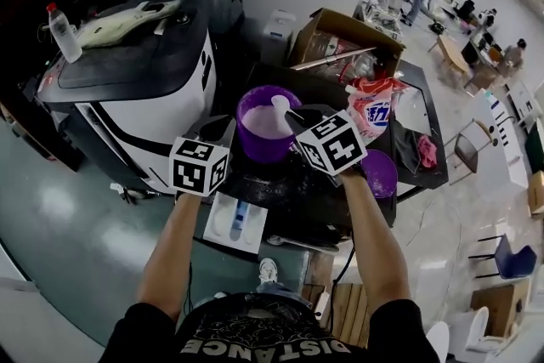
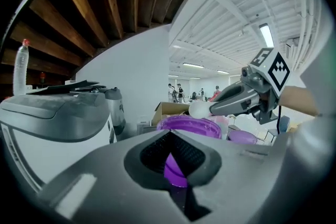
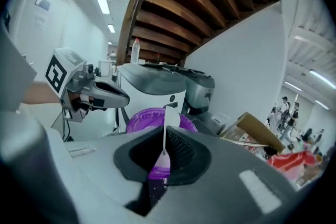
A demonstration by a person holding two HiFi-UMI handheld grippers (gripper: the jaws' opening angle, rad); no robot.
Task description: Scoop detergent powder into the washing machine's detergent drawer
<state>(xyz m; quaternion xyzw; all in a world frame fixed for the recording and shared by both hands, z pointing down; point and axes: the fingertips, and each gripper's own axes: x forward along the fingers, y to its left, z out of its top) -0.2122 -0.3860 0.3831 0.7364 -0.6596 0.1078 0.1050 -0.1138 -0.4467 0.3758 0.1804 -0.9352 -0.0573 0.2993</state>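
Right gripper [image 1: 293,116]: jaws nearly closed, pinching the thin handle of a white scoop [image 1: 280,104]. The right gripper view shows the handle [image 3: 165,128] upright in the slit. The scoop's bowl sits over the purple tub [image 1: 259,150], above the white powder [image 1: 263,121] inside it.

Left gripper [image 1: 223,127]: jaws drawn almost together. In the left gripper view only the tub's purple side [image 2: 176,168] shows through the slit, and I can't see anything pinched. Its tip is at the tub's left side; can't tell if it touches.

The tub stands on a black table [image 1: 314,200], just beside the white-and-black washing machine [image 1: 153,98]. The detergent drawer [image 1: 236,221] is pulled open in front of the tub, beside the left forearm. It has white compartments and a blue insert. Can't tell if there's powder in it.

Writing:
- Shirt print [image 1: 263,347] reads "DISTANCE", seen upside down.
- Red-white detergent bag [image 1: 374,108], right of the tub, has blue characters too small to read.
- Each gripper's cube carries black-and-white square markers, no text.
- No brand is legible on the machine.

Other items:
- Purple lid [image 1: 380,172] on the table by the right forearm.
- Open cardboard box [image 1: 340,34] behind the bag.
- Clear bottle with a red cap [image 1: 62,31] on top of the machine.
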